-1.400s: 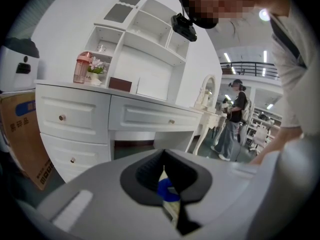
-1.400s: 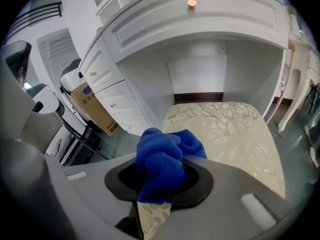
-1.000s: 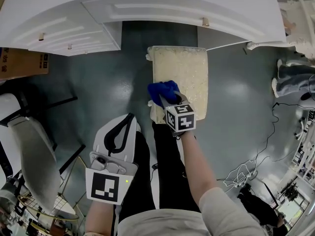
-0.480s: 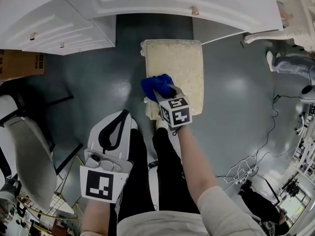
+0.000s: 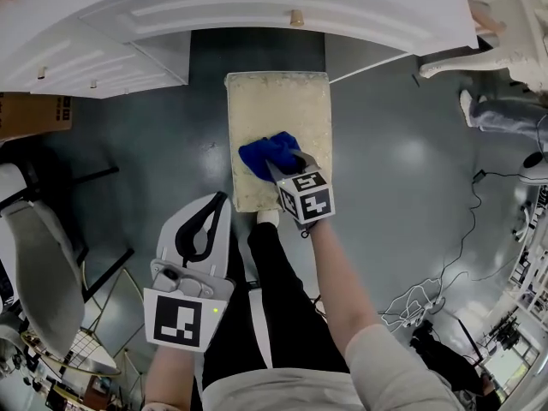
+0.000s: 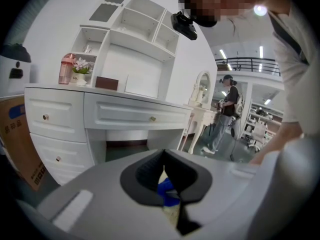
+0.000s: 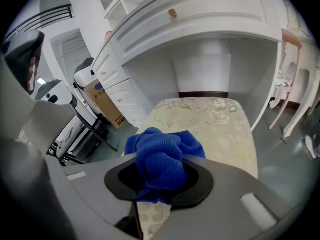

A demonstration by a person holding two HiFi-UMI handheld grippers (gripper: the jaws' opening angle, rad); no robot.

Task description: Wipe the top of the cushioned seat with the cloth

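Note:
The cushioned seat (image 5: 278, 110) is a cream rectangular stool top with a leaf pattern, standing in front of a white vanity desk. My right gripper (image 5: 285, 166) is shut on a bunched blue cloth (image 5: 267, 154), which rests on the near left part of the seat top. In the right gripper view the cloth (image 7: 162, 156) bulges out between the jaws, with the seat (image 7: 215, 119) stretching beyond it. My left gripper (image 5: 221, 200) hangs shut and holds nothing, off the seat's near left corner above the floor. Through its jaws the left gripper (image 6: 163, 156) shows a sliver of blue cloth.
The white vanity desk (image 5: 257, 15) with drawers curves over the seat's far end. A cardboard box (image 5: 34, 114) and a grey chair (image 5: 51, 255) stand at the left. Cables (image 5: 445, 264) trail on the floor at the right, beside white furniture legs (image 5: 505, 24). A person (image 6: 225, 109) stands far off.
My right gripper has slid the cloth a little inward from the seat's left edge. The head view has shifted, so the seat sits further left. The left gripper stays shut and low.

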